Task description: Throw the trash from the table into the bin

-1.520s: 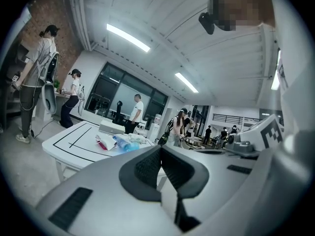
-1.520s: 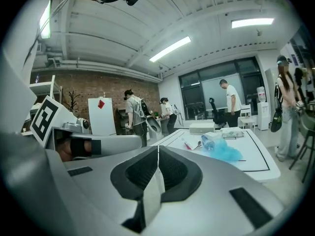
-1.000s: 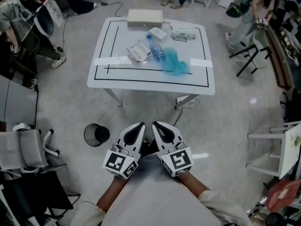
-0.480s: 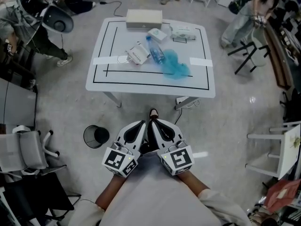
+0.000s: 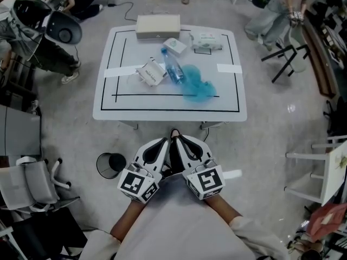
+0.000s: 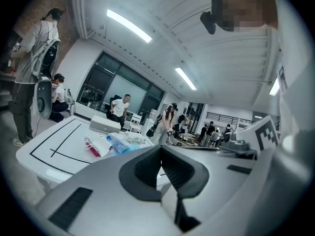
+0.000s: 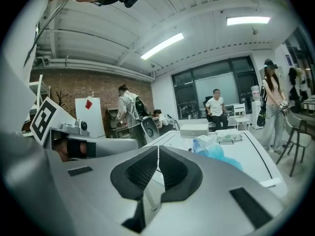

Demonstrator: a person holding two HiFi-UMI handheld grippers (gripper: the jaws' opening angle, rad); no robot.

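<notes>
On the table, a bottle lies mid-surface, a carton at its 9 o'clock, a bag at 4, a box at 12; the bin stands at the table's 7 o'clock.

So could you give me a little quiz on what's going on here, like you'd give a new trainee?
1. Fill in: on the table, the bottle lies beside a crumpled ___ bag.
2. In the head view, the bin stands: A on the table; B on the floor, left of the grippers; C on a chair.
3. True or false: the left hand-held gripper and the right hand-held gripper are both shut and hold nothing.

Key: 1 blue; 2 B; 3 true.
</notes>
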